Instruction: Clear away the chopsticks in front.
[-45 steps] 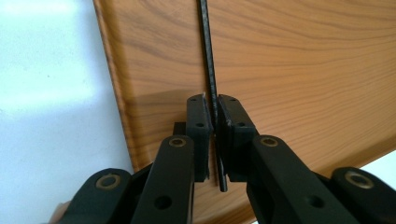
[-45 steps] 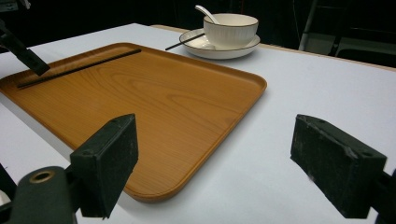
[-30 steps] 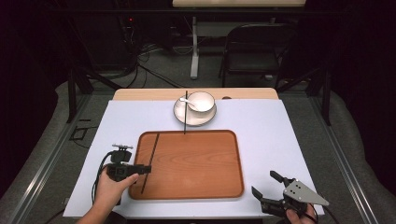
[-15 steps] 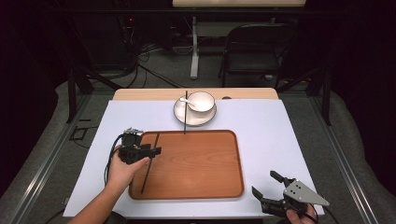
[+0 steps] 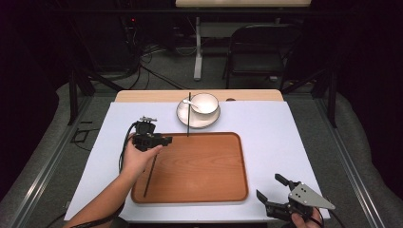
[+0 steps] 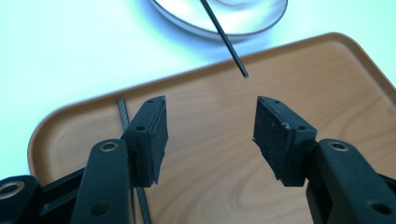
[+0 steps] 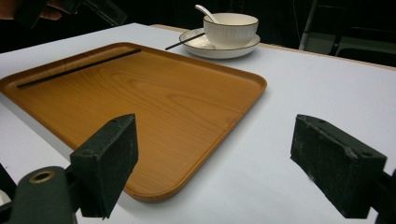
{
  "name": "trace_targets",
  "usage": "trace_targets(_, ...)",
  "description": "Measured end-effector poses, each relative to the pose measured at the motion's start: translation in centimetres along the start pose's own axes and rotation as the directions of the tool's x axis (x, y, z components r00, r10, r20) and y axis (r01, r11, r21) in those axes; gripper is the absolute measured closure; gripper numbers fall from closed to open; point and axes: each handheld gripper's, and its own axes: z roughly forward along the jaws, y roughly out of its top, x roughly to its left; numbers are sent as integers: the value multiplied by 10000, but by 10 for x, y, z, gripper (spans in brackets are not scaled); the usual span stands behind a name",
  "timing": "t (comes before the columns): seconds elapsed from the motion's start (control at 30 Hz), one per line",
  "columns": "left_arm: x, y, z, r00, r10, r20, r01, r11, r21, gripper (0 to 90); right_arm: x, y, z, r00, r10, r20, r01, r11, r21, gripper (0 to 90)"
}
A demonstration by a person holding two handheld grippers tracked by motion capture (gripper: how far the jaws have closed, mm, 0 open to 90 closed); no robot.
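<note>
High view: left gripper [image 5: 164, 140] jaws just opened, empty, over tray [image 5: 209, 166]; right gripper [image 5: 271, 195] jaws spread.

The high view is evenly lit from overhead on the white surface [image 5: 294, 142], while the surrounding floor and background fall off into near darkness; shadows under the wooden tray [image 5: 228, 199] and the plate [image 5: 183, 118] are short and soft, and the frame is slightly soft overall. In the left gripper view the white surface is overexposed with a bluish cast, the plate at the top edge is washed out, and the near black jaws are mildly out of focus. The right gripper view is dimmer and warmer, with a faint sheen on the tray, blurred foreground jaws and a black background.
</note>
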Motion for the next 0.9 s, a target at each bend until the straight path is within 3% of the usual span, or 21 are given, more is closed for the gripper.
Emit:
trace_targets(0.17, -4, 15, 12, 9999, -79, -102, 79, 10000, -54, 472, 0, 0, 0, 10000, -2, -5, 2, 10000, -21, 145)
trace_targets(0.33, -4, 27, 23, 9987, -516, 31, 516, 9987, 20, 493, 0, 0, 0, 10000, -25, -9, 25, 10000, -33, 146)
trace_targets(0.67, -9, 43, 41, 9951, -990, 35, 990, 9951, -5, 529, 0, 0, 0, 10000, -18, -34, 18, 10000, -28, 145)
trace_targets(0.9, -14, 52, 54, 9913, -1314, -45, 1315, 9907, 351, 605, -1, 0, 0, 10000, -18, -39, 17, 10000, -24, 145)
